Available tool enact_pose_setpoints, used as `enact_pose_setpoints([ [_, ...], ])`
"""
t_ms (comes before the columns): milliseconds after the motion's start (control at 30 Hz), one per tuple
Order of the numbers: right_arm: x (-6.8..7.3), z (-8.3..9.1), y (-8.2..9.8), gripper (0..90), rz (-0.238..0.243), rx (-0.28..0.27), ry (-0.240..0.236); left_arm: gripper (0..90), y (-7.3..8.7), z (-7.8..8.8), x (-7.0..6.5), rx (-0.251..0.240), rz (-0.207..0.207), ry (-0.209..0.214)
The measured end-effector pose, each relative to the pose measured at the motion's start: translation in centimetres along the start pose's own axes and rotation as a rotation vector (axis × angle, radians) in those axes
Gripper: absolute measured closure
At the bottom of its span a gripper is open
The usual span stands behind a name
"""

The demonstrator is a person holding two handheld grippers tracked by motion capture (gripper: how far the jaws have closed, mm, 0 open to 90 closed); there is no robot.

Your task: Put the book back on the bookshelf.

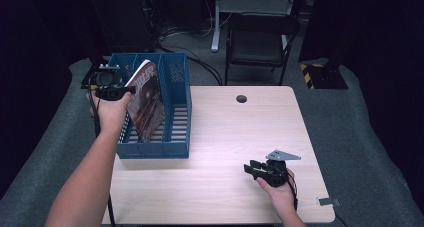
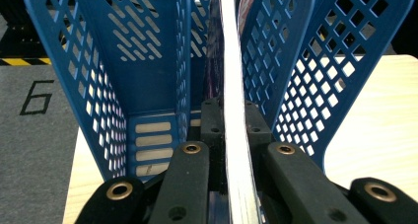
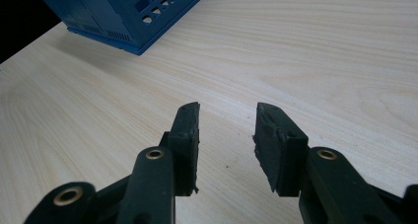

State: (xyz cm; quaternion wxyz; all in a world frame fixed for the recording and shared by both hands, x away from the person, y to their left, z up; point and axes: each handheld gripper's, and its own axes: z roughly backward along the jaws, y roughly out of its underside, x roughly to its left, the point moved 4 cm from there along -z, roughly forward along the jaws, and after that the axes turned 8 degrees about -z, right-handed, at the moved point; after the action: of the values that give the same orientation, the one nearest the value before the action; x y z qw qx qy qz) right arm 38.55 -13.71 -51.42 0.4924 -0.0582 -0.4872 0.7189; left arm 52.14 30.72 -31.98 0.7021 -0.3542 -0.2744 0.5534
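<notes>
A blue perforated file rack with upright dividers stands on the left part of the wooden table. A thin magazine with a dark red cover stands tilted inside it. My left gripper is shut on the magazine's upper left edge. In the left gripper view the magazine's white page edge runs up between the two jaws, with the rack's dividers on both sides. My right gripper hovers low over the table's front right, open, with nothing between its pads.
A black chair and a grey desk leg stand on the floor beyond the table. A round cable hole sits near the table's far edge. A grey tab lies at the front right corner. The rack's corner shows far off.
</notes>
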Motion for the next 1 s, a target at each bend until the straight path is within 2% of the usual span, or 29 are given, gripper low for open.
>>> enact_pose_setpoints([
  [167, -0.2, 0.0, 0.0, 61.7, 0.008, 0.000, 0.001, 84.2, -0.3, -0.6, -0.1, 0.000, 0.006, -0.009],
  [200, -0.1, 0.1, 0.0, 61.7, -0.005, 0.002, 0.000, 84.2, -0.4, -0.7, -0.1, 0.002, 0.005, -0.013],
  [333, -0.2, 0.1, 0.0, 61.8, -0.003, 0.004, -0.001, 84.3, -0.5, -1.0, 0.1, -0.026, 0.026, -0.034],
  [567, -0.3, 0.1, 0.1, 61.8, -0.008, 0.007, 0.000, 84.3, -0.7, -1.3, 0.3, -0.049, 0.035, -0.063],
  [700, -0.3, 0.0, 0.2, 61.8, -0.006, 0.016, 0.003, 84.2, -0.8, -1.5, 0.3, -0.046, 0.030, -0.066],
  [767, -0.3, -0.1, 0.2, 61.8, -0.002, 0.018, 0.002, 84.2, -0.8, -1.5, 0.5, -0.073, 0.038, -0.078],
  [800, -0.3, -0.1, 0.2, 61.8, -0.002, 0.016, 0.001, 84.2, -0.8, -1.7, 0.6, -0.059, 0.034, -0.066],
  [867, -0.2, -0.2, 0.3, 61.8, 0.000, 0.018, 0.001, 84.2, -0.8, -1.8, 0.7, -0.079, 0.050, -0.076],
  [967, -0.2, -0.3, 0.5, 61.8, -0.007, 0.028, 0.006, 84.2, -0.5, -2.3, 0.8, -0.073, 0.039, -0.075],
  [1000, -0.2, -0.3, 0.5, 61.8, -0.004, 0.034, 0.006, 84.2, -0.5, -2.4, 0.8, -0.085, 0.036, -0.086],
])
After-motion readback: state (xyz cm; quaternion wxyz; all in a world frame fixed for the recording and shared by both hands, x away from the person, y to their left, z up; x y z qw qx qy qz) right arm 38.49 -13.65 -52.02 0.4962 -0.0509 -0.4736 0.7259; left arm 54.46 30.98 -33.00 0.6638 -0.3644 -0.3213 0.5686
